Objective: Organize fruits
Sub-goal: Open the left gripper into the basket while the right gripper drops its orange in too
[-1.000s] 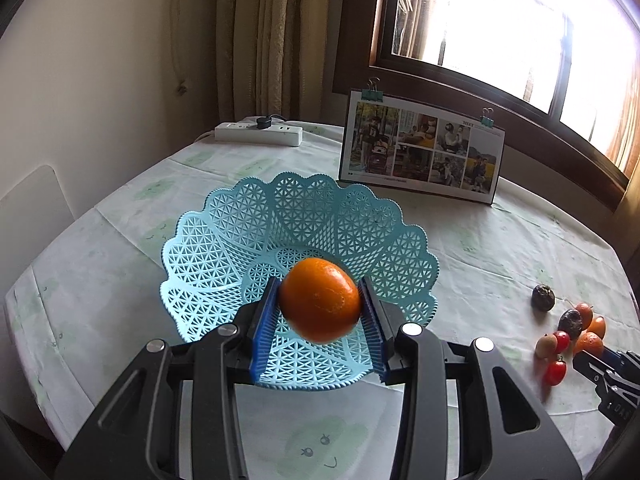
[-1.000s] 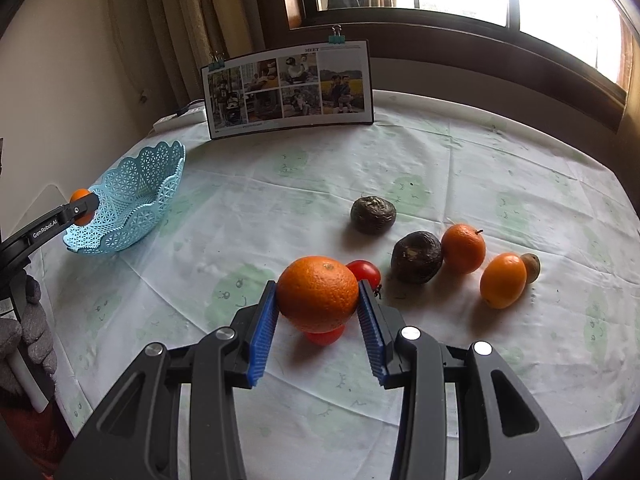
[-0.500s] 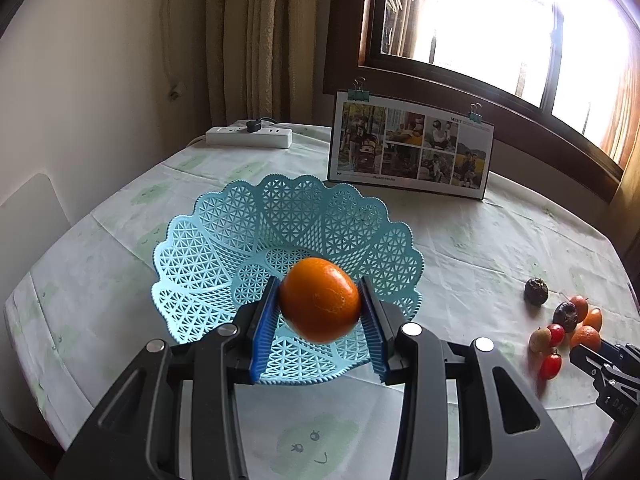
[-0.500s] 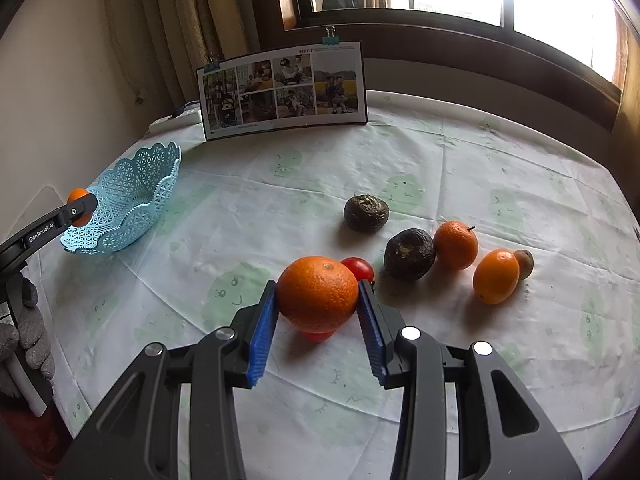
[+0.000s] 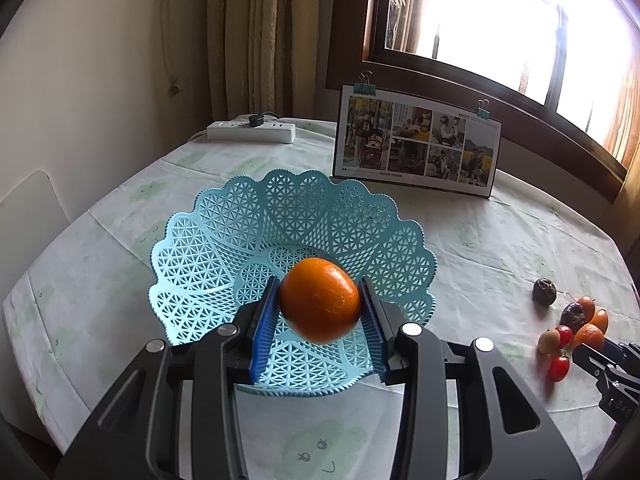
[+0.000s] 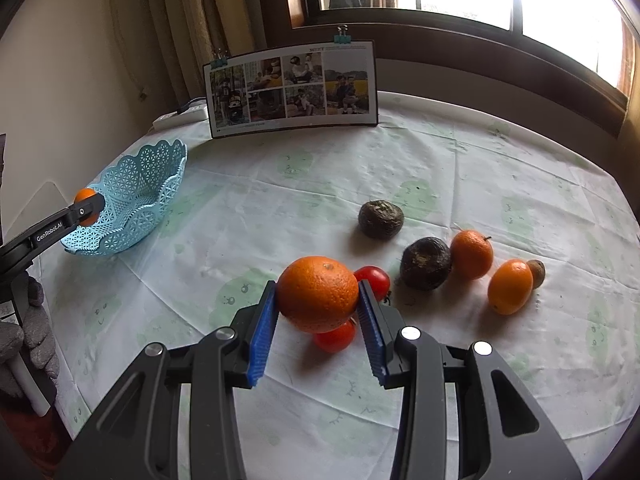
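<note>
My left gripper (image 5: pixel 320 304) is shut on an orange (image 5: pixel 320 300) and holds it just over the near side of the light-blue lattice basket (image 5: pixel 224 240), which has nothing in it. My right gripper (image 6: pixel 318 300) is shut on a second, larger orange (image 6: pixel 318 294), lifted a little above the tablecloth. Under and behind it lie two red tomatoes (image 6: pixel 374 278). To its right sit two dark wrinkled fruits (image 6: pixel 425 263), two small oranges (image 6: pixel 472 254) and a small brown fruit (image 6: pixel 537 272). The left gripper (image 6: pixel 86 210) with its orange shows far left beside the basket (image 6: pixel 136 204).
A clipped photo board (image 5: pixel 416 144) stands at the back of the round table, with a white power strip (image 5: pixel 252 132) left of it. Wall, curtain and window sill lie behind. The cluster of loose fruit (image 5: pixel 572 324) and the right gripper's tip (image 5: pixel 608 364) show at the right.
The left gripper with its orange has drawn back and risen slightly from the basket. The right gripper has lifted its orange a little higher off the table.
</note>
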`<state>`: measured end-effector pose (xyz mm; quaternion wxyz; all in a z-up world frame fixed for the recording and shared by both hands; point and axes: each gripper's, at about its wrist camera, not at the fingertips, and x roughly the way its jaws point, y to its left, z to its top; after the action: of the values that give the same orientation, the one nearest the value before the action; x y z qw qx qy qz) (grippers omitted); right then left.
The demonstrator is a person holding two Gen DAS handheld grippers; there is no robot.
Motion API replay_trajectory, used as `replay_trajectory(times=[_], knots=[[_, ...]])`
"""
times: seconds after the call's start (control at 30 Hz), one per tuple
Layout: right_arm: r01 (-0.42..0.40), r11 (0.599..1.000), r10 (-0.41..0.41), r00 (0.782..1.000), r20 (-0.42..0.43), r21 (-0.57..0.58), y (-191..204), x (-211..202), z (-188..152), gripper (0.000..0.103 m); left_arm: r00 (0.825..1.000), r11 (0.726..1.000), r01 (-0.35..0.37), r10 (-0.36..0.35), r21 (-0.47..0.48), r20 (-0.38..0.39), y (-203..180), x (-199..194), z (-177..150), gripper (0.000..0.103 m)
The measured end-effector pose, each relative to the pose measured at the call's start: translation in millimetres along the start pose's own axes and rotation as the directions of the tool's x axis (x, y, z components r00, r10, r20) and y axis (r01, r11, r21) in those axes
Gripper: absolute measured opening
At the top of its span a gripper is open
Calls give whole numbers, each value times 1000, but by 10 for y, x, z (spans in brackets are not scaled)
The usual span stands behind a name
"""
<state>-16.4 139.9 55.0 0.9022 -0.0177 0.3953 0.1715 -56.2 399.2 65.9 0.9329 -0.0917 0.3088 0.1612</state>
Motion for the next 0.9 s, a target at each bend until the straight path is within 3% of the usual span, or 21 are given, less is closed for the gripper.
replay_trajectory(times=[0.13, 0.23, 0.4, 0.57, 0.9], knots=[[-26, 999, 26, 1000, 5, -42, 178, 50, 95, 40, 999, 1000, -10, 11, -27, 38, 66, -51, 20, 83], [-63, 994, 65, 998, 14, -87, 388, 89, 199, 40, 996, 999, -35, 37, -32, 79, 138, -143, 47, 86], [-138, 977, 145, 989, 29, -165, 835, 196, 412, 40, 988, 993, -109, 113, -39, 102, 313, -214, 49, 91], [-205, 955, 217, 976, 31, -215, 1248, 330, 605, 40, 983, 989, -140, 143, -42, 111, 447, -258, 30, 98], [-349, 914, 351, 936, -28, -205, 1680, 527, 764, 45, 977, 980, -178, 188, -94, 105, 700, -271, 18, 100]])
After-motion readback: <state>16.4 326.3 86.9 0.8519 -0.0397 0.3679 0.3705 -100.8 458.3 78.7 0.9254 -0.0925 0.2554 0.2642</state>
